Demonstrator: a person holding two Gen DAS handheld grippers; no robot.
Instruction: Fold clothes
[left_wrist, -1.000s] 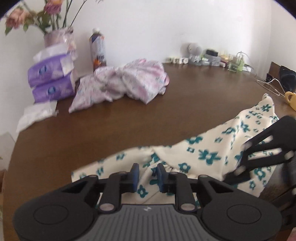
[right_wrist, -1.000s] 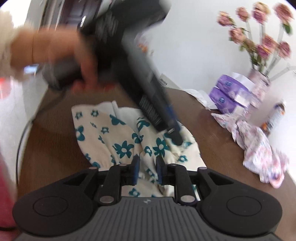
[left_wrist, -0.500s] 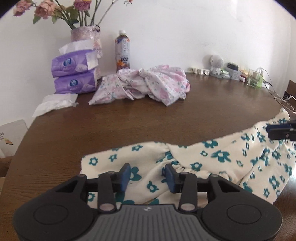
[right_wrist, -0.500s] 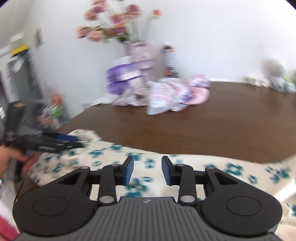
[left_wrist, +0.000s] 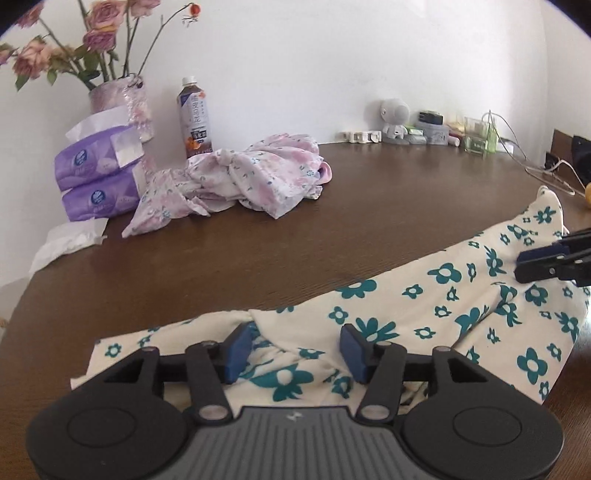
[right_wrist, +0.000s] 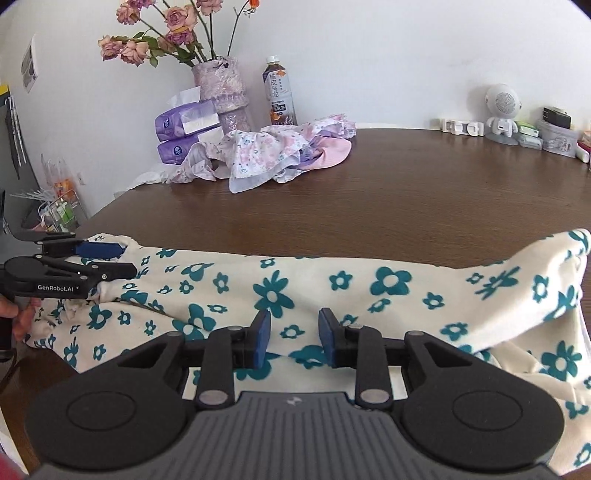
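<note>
Cream cloth with teal flowers (right_wrist: 332, 280) lies stretched across the table (left_wrist: 332, 221); my left tongs (left_wrist: 293, 349) and right tongs (right_wrist: 293, 334) gape over it, gripping nothing. Flattened or mid-fold, I judge.

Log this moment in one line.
left gripper: open | right gripper: open | floral garment: spread flat on table, unfolded

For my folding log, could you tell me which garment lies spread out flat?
The cream garment with teal flowers, nearest the grippers; the pink floral garment lies crumpled by the vase.
</note>
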